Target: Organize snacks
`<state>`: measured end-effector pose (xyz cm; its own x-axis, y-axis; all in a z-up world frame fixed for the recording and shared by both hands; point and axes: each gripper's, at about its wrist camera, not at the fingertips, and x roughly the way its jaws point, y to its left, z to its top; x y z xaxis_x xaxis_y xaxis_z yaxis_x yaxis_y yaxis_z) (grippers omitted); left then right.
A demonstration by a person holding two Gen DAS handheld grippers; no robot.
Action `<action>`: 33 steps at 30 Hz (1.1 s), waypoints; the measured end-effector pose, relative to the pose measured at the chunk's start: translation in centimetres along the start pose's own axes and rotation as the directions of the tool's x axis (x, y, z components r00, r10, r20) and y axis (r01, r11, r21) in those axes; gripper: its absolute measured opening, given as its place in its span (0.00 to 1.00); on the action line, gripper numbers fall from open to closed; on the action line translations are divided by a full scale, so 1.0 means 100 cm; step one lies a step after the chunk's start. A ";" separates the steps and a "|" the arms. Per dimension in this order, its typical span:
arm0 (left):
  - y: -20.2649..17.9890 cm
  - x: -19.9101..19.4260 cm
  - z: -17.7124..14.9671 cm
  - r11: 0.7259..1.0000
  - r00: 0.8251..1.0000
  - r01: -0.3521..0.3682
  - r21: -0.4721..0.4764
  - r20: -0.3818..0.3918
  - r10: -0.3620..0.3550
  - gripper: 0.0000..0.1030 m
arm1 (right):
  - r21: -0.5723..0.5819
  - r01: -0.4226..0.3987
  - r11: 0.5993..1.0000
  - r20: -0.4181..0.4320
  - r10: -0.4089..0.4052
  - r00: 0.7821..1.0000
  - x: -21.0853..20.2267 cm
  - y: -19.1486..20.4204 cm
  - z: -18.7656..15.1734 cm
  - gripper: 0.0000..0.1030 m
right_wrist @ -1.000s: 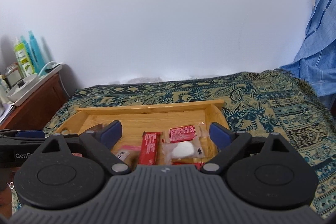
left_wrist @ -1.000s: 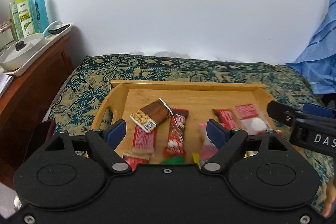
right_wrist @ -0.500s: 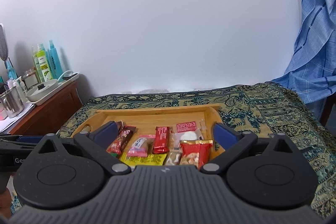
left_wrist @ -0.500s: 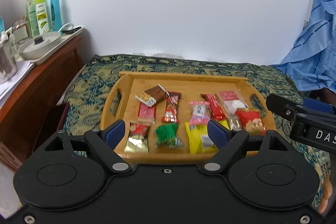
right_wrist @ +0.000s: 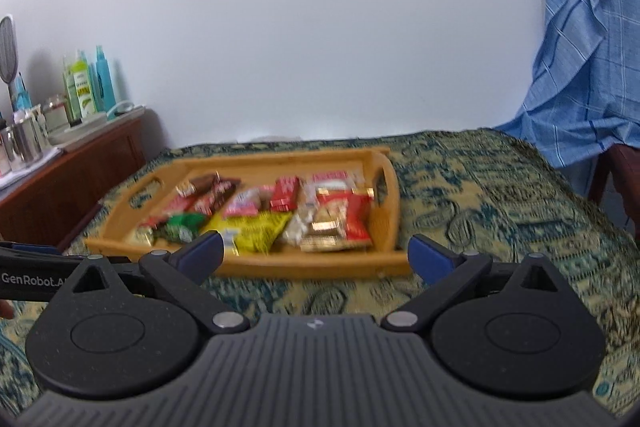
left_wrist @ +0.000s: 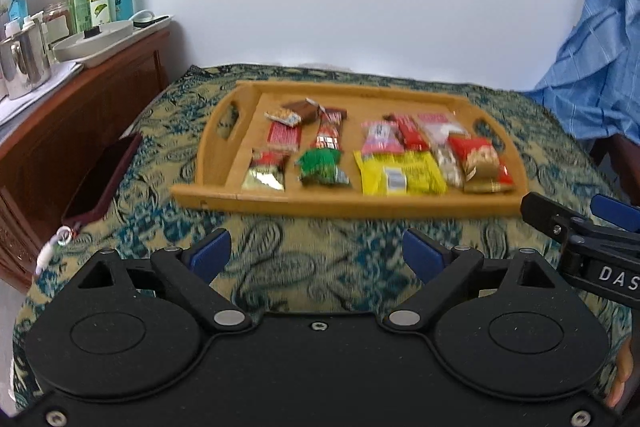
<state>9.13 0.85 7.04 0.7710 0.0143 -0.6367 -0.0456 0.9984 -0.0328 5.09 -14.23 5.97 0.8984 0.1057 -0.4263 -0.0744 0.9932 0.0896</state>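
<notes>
A wooden tray with handle cut-outs lies on the patterned cloth and holds several snack packets in rows: a yellow packet, a green one, a red nut packet, and red bars. The tray also shows in the right wrist view. My left gripper is open and empty, hovering over the cloth in front of the tray. My right gripper is open and empty, also short of the tray's near rim. The right gripper shows at the left view's right edge.
A dark red phone case lies on the cloth left of the tray. A wooden cabinet at the left carries bottles, a metal cup and a white dish. Blue checked fabric hangs at the right.
Both grippers have pulled back away from the tray, which now looks smaller and farther. More of the cloth shows in front. Both stay open and empty.
</notes>
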 end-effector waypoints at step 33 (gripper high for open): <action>0.003 0.068 -0.044 0.999 0.999 -0.033 0.013 -0.010 0.033 1.00 | -0.126 0.043 0.991 -0.105 -0.056 0.993 0.055 -0.006 -0.059 1.00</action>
<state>11.54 1.05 -0.64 0.7628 0.0469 -0.6450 -0.0629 0.9980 -0.0017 7.47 -13.94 -1.76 0.8507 0.0544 -0.5229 -0.0899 0.9950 -0.0426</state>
